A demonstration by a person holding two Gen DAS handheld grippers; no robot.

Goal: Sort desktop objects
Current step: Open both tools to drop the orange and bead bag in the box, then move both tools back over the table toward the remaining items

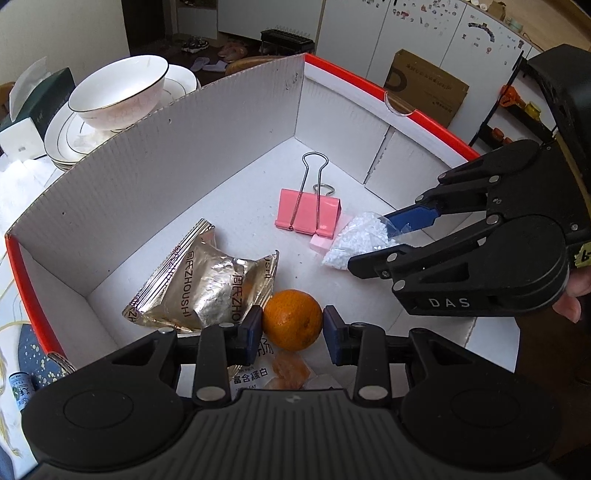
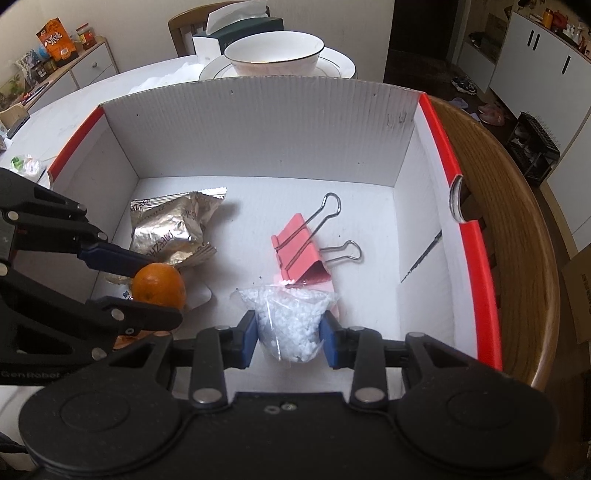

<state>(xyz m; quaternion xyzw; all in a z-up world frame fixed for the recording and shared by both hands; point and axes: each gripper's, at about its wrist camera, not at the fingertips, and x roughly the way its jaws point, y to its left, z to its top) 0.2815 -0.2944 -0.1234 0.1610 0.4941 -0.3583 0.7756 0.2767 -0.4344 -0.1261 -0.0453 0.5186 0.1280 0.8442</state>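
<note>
A white cardboard box with a red rim [image 1: 369, 83] [image 2: 476, 236] holds the objects. My left gripper [image 1: 292, 322] is shut on an orange [image 1: 292, 319] low inside the box; it also shows in the right wrist view [image 2: 159, 286]. My right gripper [image 2: 289, 333] is shut on a clear bag of white pellets [image 2: 291, 325], seen from the left wrist view too [image 1: 356, 238]. A pink binder clip [image 1: 306, 212] [image 2: 299, 254] lies on the box floor beyond the bag. A crumpled gold snack packet [image 1: 203, 280] [image 2: 171, 227] lies at the left.
A pink eraser [image 1: 320, 243] lies beside the clip. Another snack pack [image 1: 273, 369] lies under the orange. A bowl on stacked plates [image 1: 118, 92] [image 2: 275, 55] and a tissue box [image 2: 240, 26] stand behind the box. A wooden chair back [image 2: 517, 236] curves at the right.
</note>
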